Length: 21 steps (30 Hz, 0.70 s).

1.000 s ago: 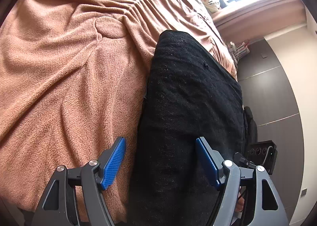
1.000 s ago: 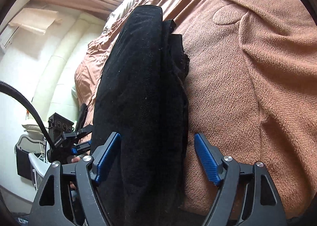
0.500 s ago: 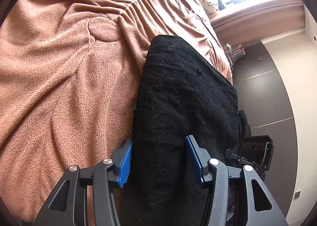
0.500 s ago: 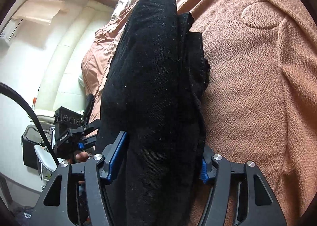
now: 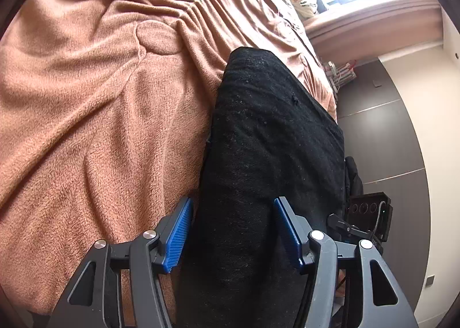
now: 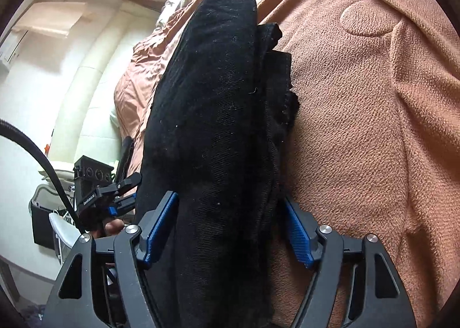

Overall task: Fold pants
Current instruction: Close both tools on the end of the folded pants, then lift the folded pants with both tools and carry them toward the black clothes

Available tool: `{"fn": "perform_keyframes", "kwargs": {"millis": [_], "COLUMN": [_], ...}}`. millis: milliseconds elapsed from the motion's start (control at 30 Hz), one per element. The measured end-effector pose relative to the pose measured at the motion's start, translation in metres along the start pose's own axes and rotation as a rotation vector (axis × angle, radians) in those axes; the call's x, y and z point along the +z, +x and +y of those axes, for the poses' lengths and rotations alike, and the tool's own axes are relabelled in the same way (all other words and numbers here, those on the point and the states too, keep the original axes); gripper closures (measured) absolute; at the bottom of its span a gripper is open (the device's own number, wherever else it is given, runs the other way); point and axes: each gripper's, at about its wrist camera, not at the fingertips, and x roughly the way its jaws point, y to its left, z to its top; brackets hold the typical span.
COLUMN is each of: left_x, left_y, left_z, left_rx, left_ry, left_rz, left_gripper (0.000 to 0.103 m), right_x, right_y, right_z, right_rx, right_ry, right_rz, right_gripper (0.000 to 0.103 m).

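- A bedroom: a wrinkled, salmon-brown fleece blanket covers the bed, a bright window sits at the far end, and grey floor runs along the bed's edge.
- The black, lint-flecked pants, already folded into a long thick bundle, lie on the blanket close to the bed's edge; in the right wrist view their layered hems and edges show stepped along one side.
- The left gripper straddles the near end of the bundle. Its blue ribbed pads stand off the cloth with a visible gap, so the jaws are parted and hold nothing; they have just been opening again after a brief squeeze.
- The right gripper straddles the opposite end. Its jaws have also just widened, and the cloth fills the space between them, brushing the pads; I read this as released, not clamped.
- The bundle's long axis runs straight away from each gripper, end to end between them, so each hand is nearest its own end.
- Judged from this, the next fold would bring one end over the other along that axis, or the fold is already done.
- The other handheld rig and a hand show beyond the bundle.
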Motion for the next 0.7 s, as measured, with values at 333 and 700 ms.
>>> {"fn": "perform_keyframes", "kwargs": {"millis": [333,700], "left_x": [-0.008,-0.015], "left_y": [0.006,-0.039], "left_z": [-0.001,-0.016], "left_rx": [-0.042,-0.057], "left_ry": [-0.007,0.073], "left_rz": [0.022,-0.049], "left_gripper": [0.041,0.058], "right_x": [0.02,0.013], "right_y": [0.028,0.023], "right_z": [0.012,0.042], "right_rx": [0.047,0.065], "right_ry": [-0.038,-0.148], "right_rz": [0.036,-0.011], "right_gripper": [0.029,0.068]}}
